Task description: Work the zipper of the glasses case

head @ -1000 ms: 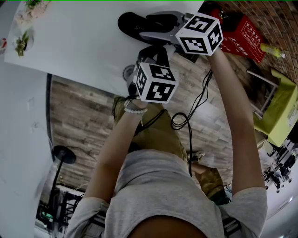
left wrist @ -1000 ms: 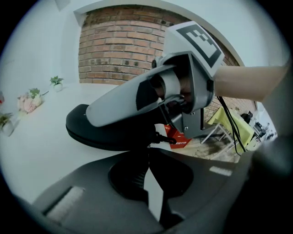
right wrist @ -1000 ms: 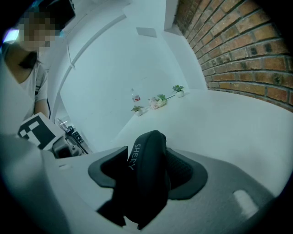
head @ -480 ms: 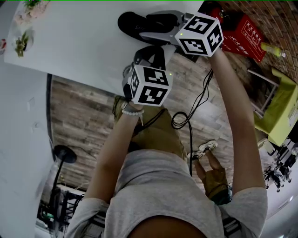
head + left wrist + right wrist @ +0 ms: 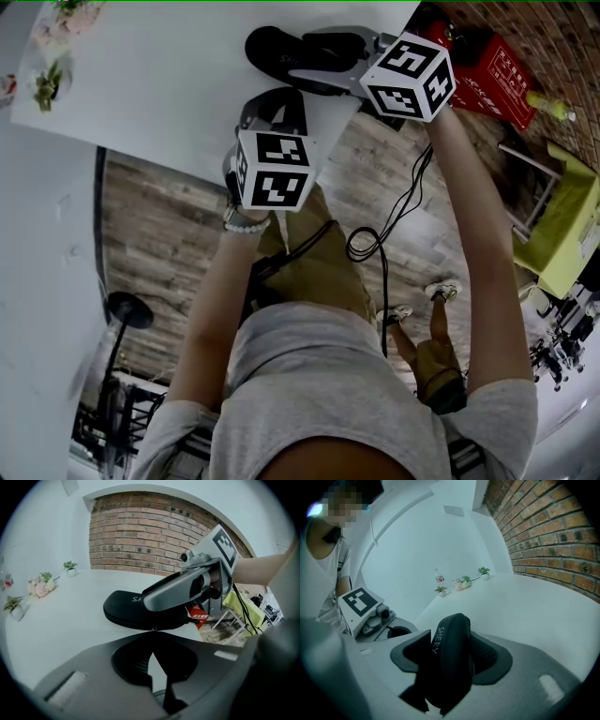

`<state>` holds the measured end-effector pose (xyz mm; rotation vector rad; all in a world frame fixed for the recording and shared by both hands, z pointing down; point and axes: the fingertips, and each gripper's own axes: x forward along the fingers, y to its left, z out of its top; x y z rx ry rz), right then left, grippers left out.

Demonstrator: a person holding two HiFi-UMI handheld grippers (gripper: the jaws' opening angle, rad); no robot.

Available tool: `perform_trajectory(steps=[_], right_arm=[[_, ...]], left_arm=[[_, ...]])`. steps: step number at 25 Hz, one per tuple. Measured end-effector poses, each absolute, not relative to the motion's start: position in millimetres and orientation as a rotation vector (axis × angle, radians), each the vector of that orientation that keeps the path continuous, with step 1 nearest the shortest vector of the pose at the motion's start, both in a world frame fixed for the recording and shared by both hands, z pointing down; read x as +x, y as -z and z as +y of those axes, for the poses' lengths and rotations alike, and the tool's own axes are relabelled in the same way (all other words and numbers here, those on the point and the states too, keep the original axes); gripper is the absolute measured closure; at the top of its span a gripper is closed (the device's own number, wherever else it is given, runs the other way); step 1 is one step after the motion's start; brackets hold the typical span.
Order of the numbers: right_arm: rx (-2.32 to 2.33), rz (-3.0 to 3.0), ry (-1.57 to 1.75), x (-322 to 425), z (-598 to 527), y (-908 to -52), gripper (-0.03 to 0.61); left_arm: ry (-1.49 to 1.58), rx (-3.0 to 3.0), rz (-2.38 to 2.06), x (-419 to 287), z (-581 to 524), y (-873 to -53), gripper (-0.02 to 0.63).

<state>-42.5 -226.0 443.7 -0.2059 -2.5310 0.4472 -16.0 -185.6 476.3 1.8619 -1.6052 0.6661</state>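
The black glasses case [image 5: 281,49] lies on its side near the front edge of the white table [image 5: 150,84]. My right gripper [image 5: 323,64] is shut on the case, which fills the space between its pads [image 5: 487,656]. In the right gripper view the case [image 5: 450,653] stands on edge and shows white lettering. My left gripper [image 5: 274,108] sits at the case's near seam. Its jaws are shut, and a small metal zipper pull [image 5: 153,629] shows at their tips, right against the case [image 5: 126,611]. The right gripper's grey finger [image 5: 178,590] lies over the top of the case.
Small potted plants and flowers [image 5: 52,52] stand at the table's far corner. The table edge runs just under my left gripper. Beyond it are a wooden floor, a red box [image 5: 492,70], a yellow-green chair [image 5: 567,220] and a hanging black cable [image 5: 375,239]. A person [image 5: 433,352] walks below.
My left gripper has slid to the left along the near side of the case, jaws still shut. The right gripper and the case have stayed put. The person on the floor has moved right.
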Motion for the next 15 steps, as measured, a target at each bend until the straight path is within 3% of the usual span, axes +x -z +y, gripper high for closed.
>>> perform_trajectory(steps=[15], right_arm=[[-0.196, -2.518, -0.411, -45.9, -224.0, -445.3, 0.316]], left_arm=[[-0.771, 1.831, -1.76, -105.9, -207.6, -478.8, 0.591]])
